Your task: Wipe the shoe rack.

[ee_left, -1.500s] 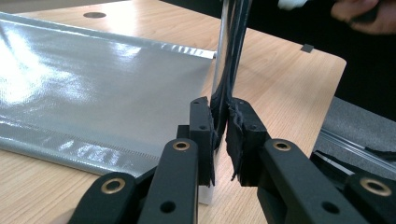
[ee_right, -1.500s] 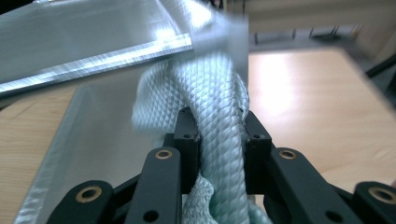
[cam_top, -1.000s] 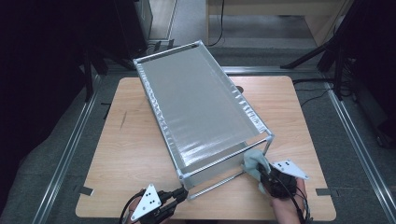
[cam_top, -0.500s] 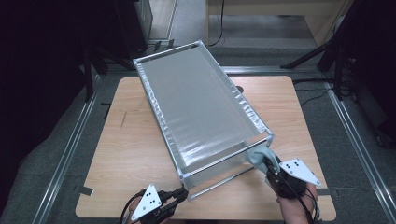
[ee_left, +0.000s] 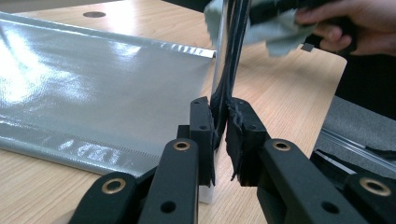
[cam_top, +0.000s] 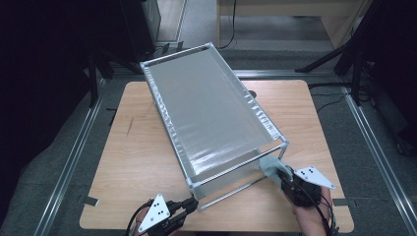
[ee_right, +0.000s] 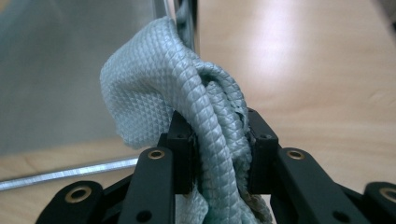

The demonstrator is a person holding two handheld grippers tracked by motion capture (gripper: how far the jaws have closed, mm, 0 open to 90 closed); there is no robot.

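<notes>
A metal frame [cam_top: 177, 140] carrying a silver sheet [cam_top: 211, 113] stands tilted across the wooden table [cam_top: 133, 162]. My left gripper [cam_top: 189, 204] is shut on the frame's near left corner post [ee_left: 223, 56], and the pads [ee_left: 201, 126] pinch it low down. My right gripper [cam_top: 284, 177] holds a bunched pale green cloth [cam_top: 272, 164] against the near right corner post [ee_right: 187, 14]. Its jaws have just been opening a little, but the cloth [ee_right: 159, 84] is still pinched between them. In the left gripper view [ee_left: 220, 116], the cloth [ee_left: 280, 35] and the other hand show farther off.
The table has a small round hole [cam_top: 252, 93] behind the frame. Metal floor rails [cam_top: 74, 152] run along both sides of the table. Dark stands and cables sit at the back. Bare wood lies left of the frame.
The right gripper and its cloth have shifted slightly to the right and farther up the table at the frame's near right corner. The left gripper has stayed on its post.
</notes>
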